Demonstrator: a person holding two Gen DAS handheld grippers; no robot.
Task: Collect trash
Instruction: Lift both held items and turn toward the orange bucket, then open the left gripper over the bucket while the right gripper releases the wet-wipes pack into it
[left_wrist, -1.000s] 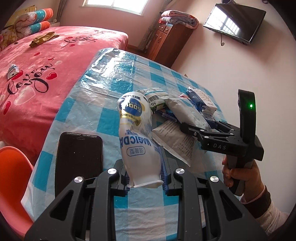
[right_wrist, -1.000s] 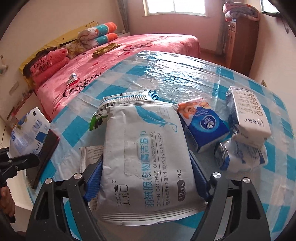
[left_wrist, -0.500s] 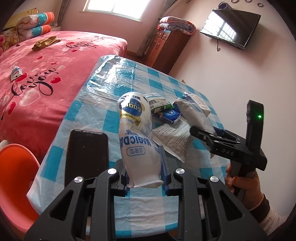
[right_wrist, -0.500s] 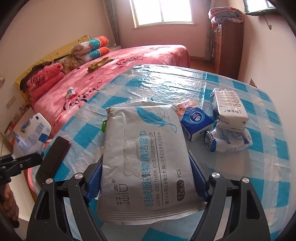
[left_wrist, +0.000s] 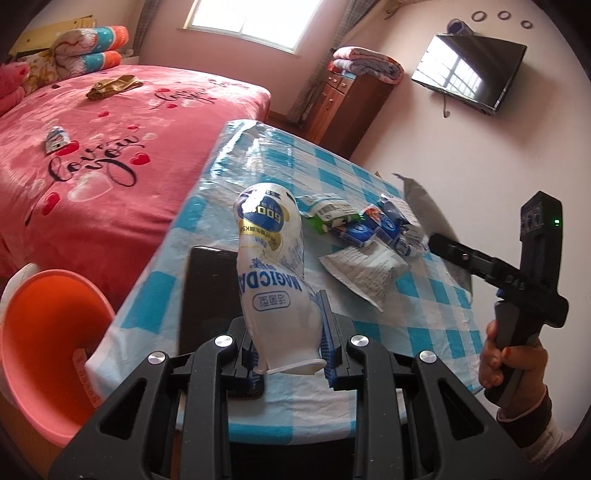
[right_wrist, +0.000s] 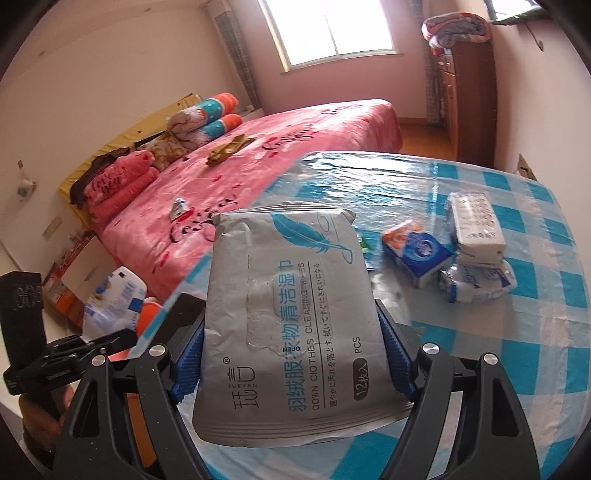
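Both your grippers have lifted off the table (left_wrist: 421, 317). Left gripper (left_wrist: 290, 345) pinches the white pouch (left_wrist: 275, 280), upright; orange bin (left_wrist: 48, 332) at 9 o'clock. Right gripper (right_wrist: 291, 358) clamps the wipes pack (right_wrist: 291, 317); tissue packs (right_wrist: 476, 251) at 2 o'clock.

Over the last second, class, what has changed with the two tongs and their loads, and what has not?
Both tongs have drawn back from the table: the orange bin has come into view beside the left tongs. The wipes pack has been lifted clear. Grips unchanged: left on the white pouch, right tongs on the wipes.
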